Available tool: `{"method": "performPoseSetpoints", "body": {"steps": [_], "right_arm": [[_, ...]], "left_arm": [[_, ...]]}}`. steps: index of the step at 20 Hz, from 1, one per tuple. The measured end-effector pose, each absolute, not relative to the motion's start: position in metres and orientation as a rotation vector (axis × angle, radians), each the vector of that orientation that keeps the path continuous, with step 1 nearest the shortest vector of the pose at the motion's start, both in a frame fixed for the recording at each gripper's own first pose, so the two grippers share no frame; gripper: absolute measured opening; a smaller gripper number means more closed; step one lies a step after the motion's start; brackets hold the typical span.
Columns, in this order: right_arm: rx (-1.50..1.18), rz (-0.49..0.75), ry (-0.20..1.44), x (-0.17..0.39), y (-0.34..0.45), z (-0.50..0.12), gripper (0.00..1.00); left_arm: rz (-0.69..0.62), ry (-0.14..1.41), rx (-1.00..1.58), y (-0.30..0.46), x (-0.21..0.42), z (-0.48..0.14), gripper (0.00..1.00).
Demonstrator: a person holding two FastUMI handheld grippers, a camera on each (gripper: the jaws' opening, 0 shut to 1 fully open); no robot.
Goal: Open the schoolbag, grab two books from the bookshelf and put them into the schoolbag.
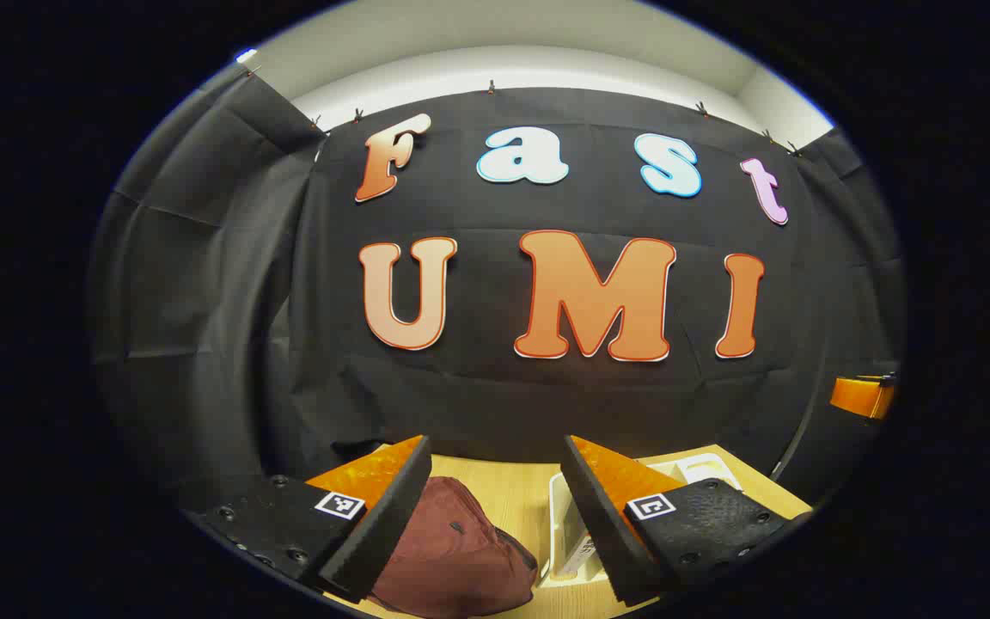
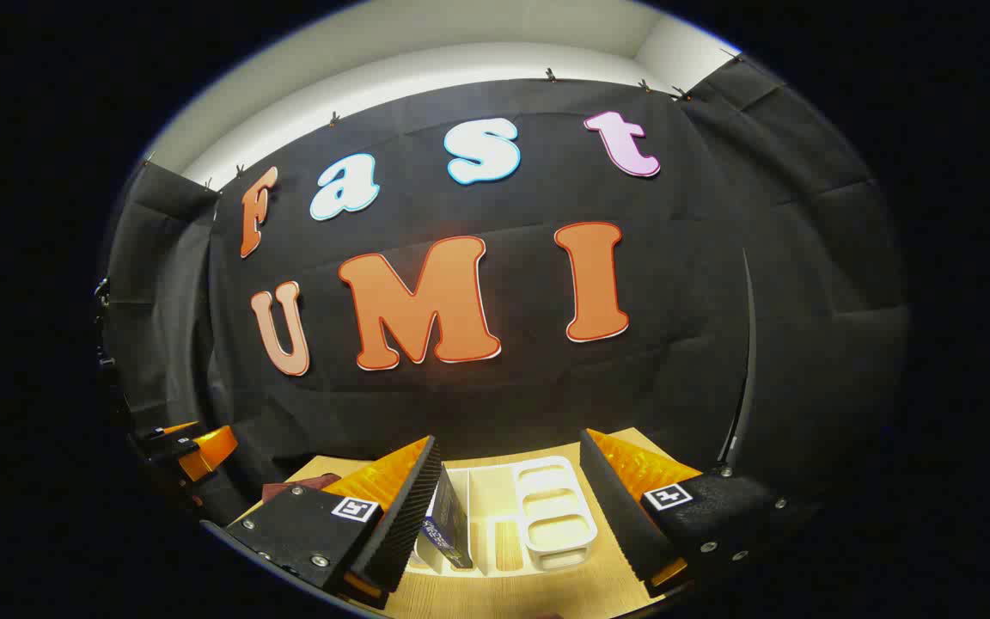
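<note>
Wooden worktop (image 1: pixel 512 499) below both gaping, empty grippers: schoolbag (image 1: pixel 452 554) under the left gripper (image 1: pixel 495 516), bookshelf (image 2: pixel 546 516) under the right gripper (image 2: pixel 512 516), whose book (image 2: pixel 448 524) could topple if nudged.

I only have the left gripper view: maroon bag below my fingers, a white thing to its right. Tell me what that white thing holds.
Observer: The right gripper view looks down into it: a white bookshelf with divider slots, and a dark blue book standing at its left end.
Operator: Report the right gripper's state.
Observer: The right gripper is open, its fingers spread above the bookshelf, gripping nothing.
Operator: Say where the book sits against those fingers.
Observer: Right beside the left finger; I cannot tell whether they touch.
Operator: Confirm the bag from that side.
Observer: Just a maroon corner of the schoolbag shows left of that finger, on the wooden table.
</note>
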State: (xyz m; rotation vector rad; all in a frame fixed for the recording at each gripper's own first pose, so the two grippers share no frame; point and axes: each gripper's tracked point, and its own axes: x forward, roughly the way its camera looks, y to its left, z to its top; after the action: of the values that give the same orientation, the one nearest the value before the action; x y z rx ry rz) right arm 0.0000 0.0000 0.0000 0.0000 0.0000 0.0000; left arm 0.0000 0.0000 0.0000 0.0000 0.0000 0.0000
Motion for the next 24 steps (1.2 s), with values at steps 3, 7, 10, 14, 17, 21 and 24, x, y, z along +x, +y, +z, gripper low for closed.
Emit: {"method": "performPoseSetpoints", "body": {"steps": [3, 7, 10, 14, 17, 21, 24], "right_arm": [[0.007, -0.009, 0.013, 0.004, 0.003, -0.004, 0.96], [-0.008, -0.007, 0.017, 0.01, 0.011, -0.006, 0.96], [-0.007, 0.006, 0.019, 0.014, 0.016, -0.006, 1.0], [-0.015, 0.016, 0.022, 0.019, 0.02, -0.006, 0.96], [-0.021, 0.018, 0.029, 0.02, 0.018, -0.008, 0.96], [-0.021, 0.012, 0.044, 0.021, 0.014, -0.012, 0.96], [-0.034, 0.004, 0.047, 0.02, 0.011, -0.013, 0.96]], "left_arm": [[0.002, 0.01, 0.009, 0.004, 0.005, -0.002, 0.95], [0.022, 0.014, 0.012, 0.015, 0.009, -0.004, 0.95], [0.033, 0.014, 0.015, 0.019, 0.01, -0.004, 0.95], [0.042, 0.011, 0.015, 0.021, 0.011, -0.004, 0.95], [0.05, 0.018, 0.003, 0.022, 0.011, -0.008, 0.95], [0.052, 0.02, -0.02, 0.024, 0.011, -0.011, 0.96], [0.039, 0.005, -0.018, 0.023, 0.01, -0.011, 0.95]]}}
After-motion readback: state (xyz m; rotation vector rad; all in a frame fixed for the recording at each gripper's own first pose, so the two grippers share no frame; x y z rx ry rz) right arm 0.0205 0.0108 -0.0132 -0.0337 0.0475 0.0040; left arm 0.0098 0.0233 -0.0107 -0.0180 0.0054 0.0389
